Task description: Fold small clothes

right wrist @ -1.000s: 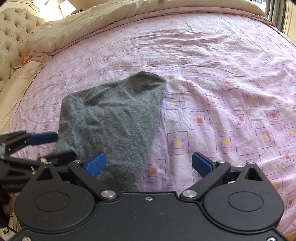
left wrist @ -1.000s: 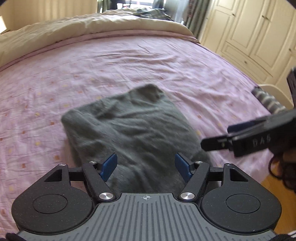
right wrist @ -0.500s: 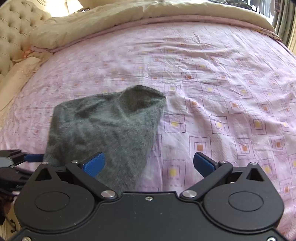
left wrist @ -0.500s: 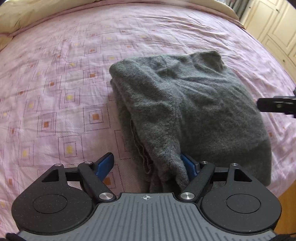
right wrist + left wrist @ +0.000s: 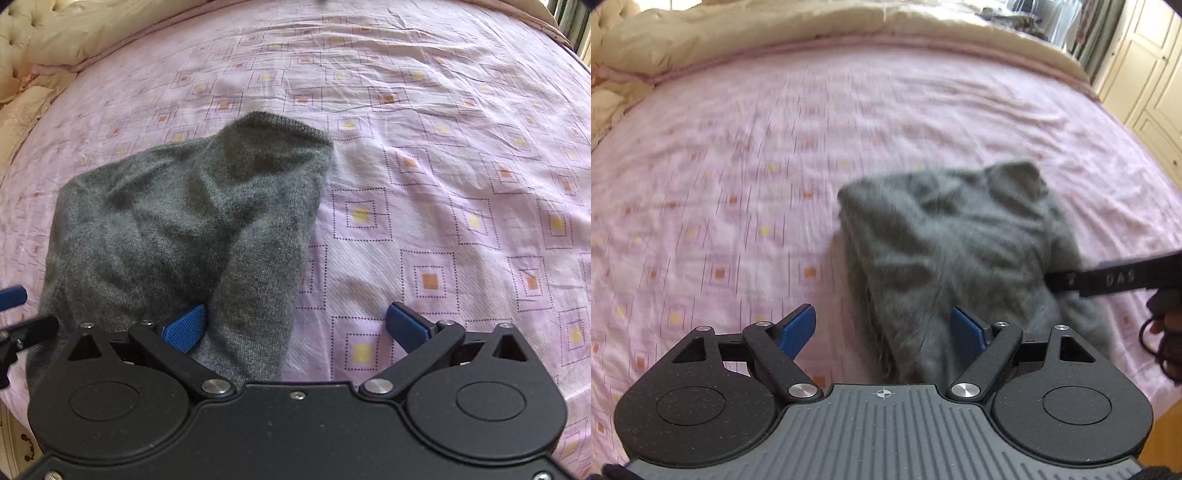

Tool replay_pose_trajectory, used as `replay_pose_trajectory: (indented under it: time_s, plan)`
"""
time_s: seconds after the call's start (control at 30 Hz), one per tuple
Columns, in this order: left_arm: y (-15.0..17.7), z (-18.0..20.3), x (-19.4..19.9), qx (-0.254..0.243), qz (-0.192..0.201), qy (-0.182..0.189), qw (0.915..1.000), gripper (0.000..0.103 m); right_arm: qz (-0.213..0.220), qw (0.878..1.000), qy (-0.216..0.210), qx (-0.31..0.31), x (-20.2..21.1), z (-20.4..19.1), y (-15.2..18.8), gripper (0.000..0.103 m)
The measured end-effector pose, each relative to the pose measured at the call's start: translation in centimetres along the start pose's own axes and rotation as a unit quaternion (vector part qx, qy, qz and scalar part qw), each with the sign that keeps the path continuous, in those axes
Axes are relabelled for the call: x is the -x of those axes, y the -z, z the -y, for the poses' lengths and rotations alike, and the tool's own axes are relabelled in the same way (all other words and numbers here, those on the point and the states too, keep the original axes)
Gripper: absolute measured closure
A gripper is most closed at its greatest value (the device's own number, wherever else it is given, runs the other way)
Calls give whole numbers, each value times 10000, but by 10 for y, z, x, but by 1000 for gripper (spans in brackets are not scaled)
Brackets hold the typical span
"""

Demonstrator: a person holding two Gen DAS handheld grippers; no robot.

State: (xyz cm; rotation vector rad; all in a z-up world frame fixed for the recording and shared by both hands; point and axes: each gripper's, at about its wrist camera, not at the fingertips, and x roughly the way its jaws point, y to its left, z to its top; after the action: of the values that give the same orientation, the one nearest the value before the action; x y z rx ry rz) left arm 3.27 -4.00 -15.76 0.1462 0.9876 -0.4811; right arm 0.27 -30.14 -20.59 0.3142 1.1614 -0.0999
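A: Grey sweater (image 5: 184,229) folded into a thick bundle, lying on the pink bedsheet (image 5: 443,184); left of centre in the right wrist view, right of centre in the left wrist view (image 5: 960,240).

B: Jaws?

A: Left gripper (image 5: 882,328) spread wide, holding nothing; sweater's near left edge between the blue pads. Right gripper (image 5: 295,325) also released, nothing clamped; left pad (image 5: 184,326) pressed against a raised ridge of knit, right pad over bare sheet.

B: Fold status, as a judgement?

A: Looks mostly done. Top lumpy, one corner peaked at upper centre of the right wrist view. Probably smoothing or one last fold left.

B: Risks?

A: Loose layers along the left edge, fringe-like in the left wrist view. Closing there may catch only the top layer and peel the fold open. Could also pinch the sheet along with the knit and drag the bundle. Left view blurred, so edge position uncertain.
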Motion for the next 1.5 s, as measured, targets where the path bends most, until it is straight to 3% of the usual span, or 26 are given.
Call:
replay_pose_trajectory:
  time_s: [0.1, 0.23, 0.33, 0.5, 0.6, 0.77, 0.8, 0.83, 0.9, 1.07, 1.23, 1.4, 1.5]
  plan:
    - [-13, 4, -7, -54, 81, -115, 9999, 24, 273, 9996, -19, 1, 16, 1, 1, 1]
    - [-21, -7, -34, 222, -131, -713, 9971, 23, 425, 9988, -39, 252, 36, -2, 9, 1]
    - [-21, -23, -52, 430, -470, -1038, 9926, 23, 306, 9981, 25, 528, 42, -5, 20, 1]
    - [-18, -35, -55, 137, -586, -1357, 9889, 24, 2, 9970, -111, 760, 45, -11, 41, 1]
    - [-16, -45, -40, 427, -511, -1377, 9882, 24, -61, 9946, -307, 992, 52, -20, 47, 1]
    - [-13, -47, 1, 781, -304, -1315, 9878, 22, 385, 9945, -398, 891, 77, -21, 45, 1]
    - [-13, -45, 8, 784, -308, -1310, 9878, 18, 427, 9948, -344, 862, 82, -21, 42, 1]
    - [-13, -43, 15, 798, -324, -1308, 9877, 7, 463, 9950, -295, 836, 85, -21, 40, 1]
    - [-13, -36, 28, 834, -337, -1249, 9881, 0, 504, 9955, -329, 730, 91, -19, 33, 0]
    - [-12, -18, 56, 786, -439, -1181, 9889, 0, 451, 9974, -328, 462, 105, -20, 23, 0]
    - [-13, 0, 79, 623, -492, -924, 9926, 1, 707, 9954, -215, 602, 133, -28, 19, 1]
    - [-19, 27, 107, 201, -232, -1197, 9923, 1, 1187, 9903, 124, 714, 165, -38, 19, 1]
    - [-22, 43, 114, -64, -218, -1521, 9881, 1, 1418, 9874, 164, 679, 178, -39, 18, 1]
